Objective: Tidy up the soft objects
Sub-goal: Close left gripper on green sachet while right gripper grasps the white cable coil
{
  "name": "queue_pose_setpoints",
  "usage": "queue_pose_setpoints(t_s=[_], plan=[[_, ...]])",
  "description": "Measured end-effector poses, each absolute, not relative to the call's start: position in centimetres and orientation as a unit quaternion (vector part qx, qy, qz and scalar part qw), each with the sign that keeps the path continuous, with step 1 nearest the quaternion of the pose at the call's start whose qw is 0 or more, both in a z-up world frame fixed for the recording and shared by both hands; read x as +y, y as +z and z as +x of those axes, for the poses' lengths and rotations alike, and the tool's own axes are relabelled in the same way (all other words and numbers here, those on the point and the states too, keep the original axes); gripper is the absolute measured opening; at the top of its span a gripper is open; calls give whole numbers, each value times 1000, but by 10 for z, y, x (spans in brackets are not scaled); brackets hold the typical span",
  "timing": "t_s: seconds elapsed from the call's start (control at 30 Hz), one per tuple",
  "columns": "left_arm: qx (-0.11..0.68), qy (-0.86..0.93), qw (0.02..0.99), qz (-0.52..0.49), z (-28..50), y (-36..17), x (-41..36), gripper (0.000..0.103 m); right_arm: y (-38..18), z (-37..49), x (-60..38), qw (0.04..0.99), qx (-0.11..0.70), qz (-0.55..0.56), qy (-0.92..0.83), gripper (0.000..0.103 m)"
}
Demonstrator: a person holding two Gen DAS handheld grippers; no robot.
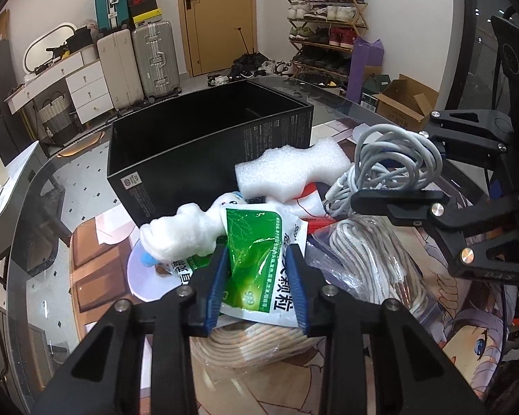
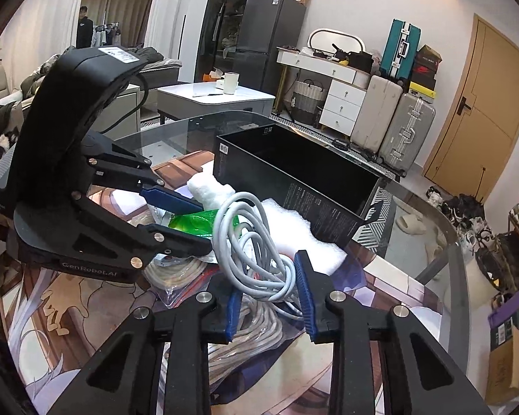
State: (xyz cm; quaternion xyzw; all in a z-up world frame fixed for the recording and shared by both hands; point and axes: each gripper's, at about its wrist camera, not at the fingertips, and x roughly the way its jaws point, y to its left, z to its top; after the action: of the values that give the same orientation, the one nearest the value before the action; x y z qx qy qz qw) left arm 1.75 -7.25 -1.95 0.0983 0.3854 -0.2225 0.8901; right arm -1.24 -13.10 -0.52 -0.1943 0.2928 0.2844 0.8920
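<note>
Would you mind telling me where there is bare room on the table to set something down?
Bare glass lies left of the black box, and more beyond its far end toward the table rim. The black box's inside looks empty. It is crowded before the box: foam block, grey cable, green packet.

Glossy green-white plastic sachet (image 1: 259,259), crinkled. Fluffy white plush (image 1: 180,235). Matt white foam (image 1: 287,169), grainy surface. Smooth grey rubbery cable (image 2: 256,242), slight sheen. Braided off-white rope (image 1: 373,263) in clear glossy bag. Matt black cardboard box (image 1: 197,152), fine print on sides. Glass table (image 1: 52,186), reflective, with smooth printed mat (image 1: 90,252). Ribbed blue fingers (image 1: 299,276) on matt black plastic, bright metal screws.
</note>
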Motion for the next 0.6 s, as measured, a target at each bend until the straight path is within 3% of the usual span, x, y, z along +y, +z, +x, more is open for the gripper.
queue_pose_setpoints(t_s=[0.6], plan=[[364, -217, 906, 19, 2, -7, -42, 25, 16, -26, -135, 906, 269, -183, 269, 29]])
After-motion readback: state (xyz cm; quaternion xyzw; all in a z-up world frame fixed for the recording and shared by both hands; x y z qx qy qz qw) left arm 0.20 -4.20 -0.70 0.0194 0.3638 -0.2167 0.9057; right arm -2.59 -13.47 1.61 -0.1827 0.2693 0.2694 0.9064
